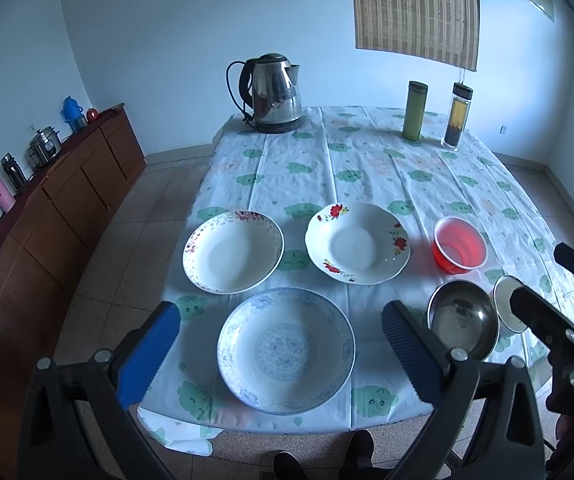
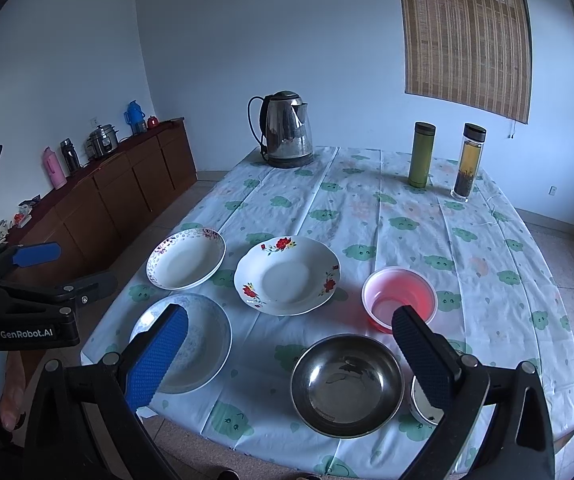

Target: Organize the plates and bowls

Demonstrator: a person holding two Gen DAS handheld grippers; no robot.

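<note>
On the left side of the room, a brown cabinet (image 2: 127, 188) stood along the wall, with a pink flask (image 2: 54, 168), a cooker (image 2: 103, 140) and a blue jug (image 2: 135, 116) on top of it. The table (image 1: 367, 168) carried a cloth printed with green clouds.

Near the front edge, the left tongs (image 1: 279, 344) hung wide open and empty, their blue pads on both sides of the blue plate (image 1: 286, 346) but above it, not touching. Behind this plate lay the ringed plate (image 1: 233, 252), and just to its right the rose plate (image 1: 358, 242); the two were near each other but apart. Further right stood the red bowl (image 1: 459, 245). In front of it the steel bowl (image 2: 347, 384) sat near the table edge, and a white cup (image 2: 423, 400) stood just beside it on the right, partly hidden behind one finger.

The right tongs (image 2: 287, 348) also were wide open and held nothing; they hung over the steel bowl, with the blue plate behind the left pad and the red bowl behind the right one.

At the far end of the table stood a kettle (image 2: 287, 130) on the left, and then a green flask (image 2: 422, 155) and a tea bottle (image 2: 469, 162) close together on the right. A bamboo blind (image 2: 467, 36) covered the window above them.
</note>
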